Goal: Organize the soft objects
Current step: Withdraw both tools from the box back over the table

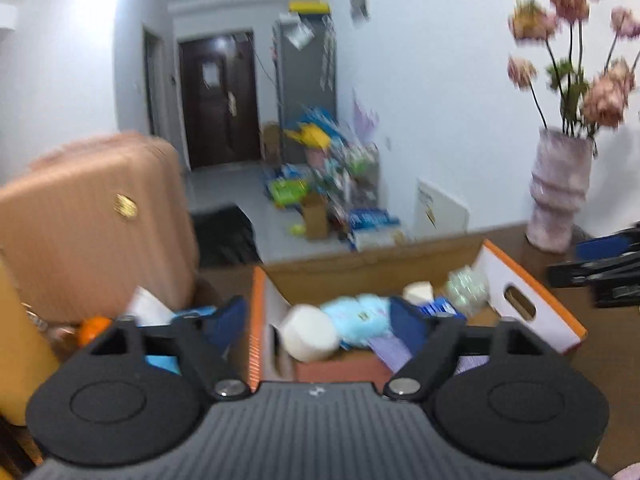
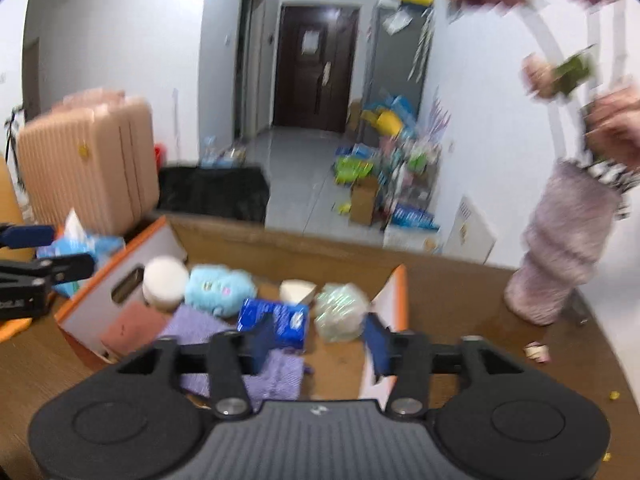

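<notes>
An open cardboard box (image 1: pixel 520 280) (image 2: pixel 100 280) with white and orange walls holds soft things: a white roll (image 1: pixel 308 332) (image 2: pixel 164 280), a light blue plush (image 1: pixel 360 316) (image 2: pixel 220 284), a purple cloth (image 2: pixel 272 364), a blue packet (image 2: pixel 276 320), a clear plastic bundle (image 1: pixel 466 286) (image 2: pixel 340 312) and a cream wedge (image 2: pixel 296 290). My left gripper (image 1: pixel 316 320) is open and empty over the box's near left edge. My right gripper (image 2: pixel 320 340) is open and empty above the box's near right side. It also shows at the right edge of the left wrist view (image 1: pixel 600 268).
The box stands on a brown table (image 2: pixel 480 292). A pink ribbed vase of dried flowers (image 1: pixel 558 192) (image 2: pixel 560 248) stands to its right. A pink suitcase (image 1: pixel 92 220) (image 2: pixel 88 160) and tissue packs (image 2: pixel 80 244) are on the left. Clutter lies on the floor beyond.
</notes>
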### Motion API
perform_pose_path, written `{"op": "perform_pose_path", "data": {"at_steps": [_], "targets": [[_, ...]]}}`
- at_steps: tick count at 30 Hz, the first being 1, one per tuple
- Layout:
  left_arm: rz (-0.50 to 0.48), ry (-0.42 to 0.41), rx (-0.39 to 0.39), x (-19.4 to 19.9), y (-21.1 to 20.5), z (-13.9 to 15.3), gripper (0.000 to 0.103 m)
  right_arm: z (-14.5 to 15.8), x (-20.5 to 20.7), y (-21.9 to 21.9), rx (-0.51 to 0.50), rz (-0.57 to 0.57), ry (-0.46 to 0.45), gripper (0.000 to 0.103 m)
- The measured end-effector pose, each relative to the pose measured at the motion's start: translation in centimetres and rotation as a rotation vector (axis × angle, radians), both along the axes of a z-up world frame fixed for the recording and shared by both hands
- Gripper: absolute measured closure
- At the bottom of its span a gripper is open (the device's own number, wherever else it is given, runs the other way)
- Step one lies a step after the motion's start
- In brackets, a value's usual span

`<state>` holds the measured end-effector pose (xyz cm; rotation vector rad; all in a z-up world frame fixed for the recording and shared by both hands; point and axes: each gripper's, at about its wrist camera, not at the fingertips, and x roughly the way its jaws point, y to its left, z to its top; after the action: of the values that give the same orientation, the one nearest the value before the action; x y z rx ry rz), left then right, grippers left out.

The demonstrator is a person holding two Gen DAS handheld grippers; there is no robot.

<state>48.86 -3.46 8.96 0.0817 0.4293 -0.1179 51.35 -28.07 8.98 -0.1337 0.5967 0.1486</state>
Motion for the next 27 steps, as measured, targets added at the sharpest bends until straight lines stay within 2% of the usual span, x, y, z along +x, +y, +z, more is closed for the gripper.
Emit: {"op": "perform_pose_path", "data": {"at_steps": [1,2,3,5,13,18,22,27], "targets": [[0.018,-0.032,-0.009,-0.8,0.3,0.5,0.008,0.8,-1.2,-0.8,0.020,-0.012,-0.041,0.007],[0.032,-0.063,-0.017,-1.6,0.6,0.9,0.007,1.4,-2.2,-1.5,0.046,-0.024,-0.086,0.002],[0.040,-0.087,-0.021,-2.5,0.8,1.2,0.006,2.0,-3.6,-2.3,0.080,-0.033,-0.147,0.001],[0.050,-0.116,-0.014,-4.2,0.9,1.6,0.005,2.7,-5.8,-3.2,0.128,-0.049,-0.213,0.001],[0.053,-0.168,-0.024,-9.2,0.6,3.2,0.000,4.1,-11.0,-3.0,0.133,-0.069,-0.304,0.000],[0.073,-0.172,-0.026,-12.6,0.7,3.4,0.000,4.0,-14.2,-2.4,0.126,-0.070,-0.323,0.000],[0.094,-0.150,-0.027,-17.1,1.2,2.5,0.000,3.1,-18.8,-2.2,0.132,-0.081,-0.330,0.000],[0.077,-0.167,-0.011,-25.4,1.6,-0.6,0.000,0.3,-26.5,-1.8,0.146,-0.056,-0.347,0.000]]}}
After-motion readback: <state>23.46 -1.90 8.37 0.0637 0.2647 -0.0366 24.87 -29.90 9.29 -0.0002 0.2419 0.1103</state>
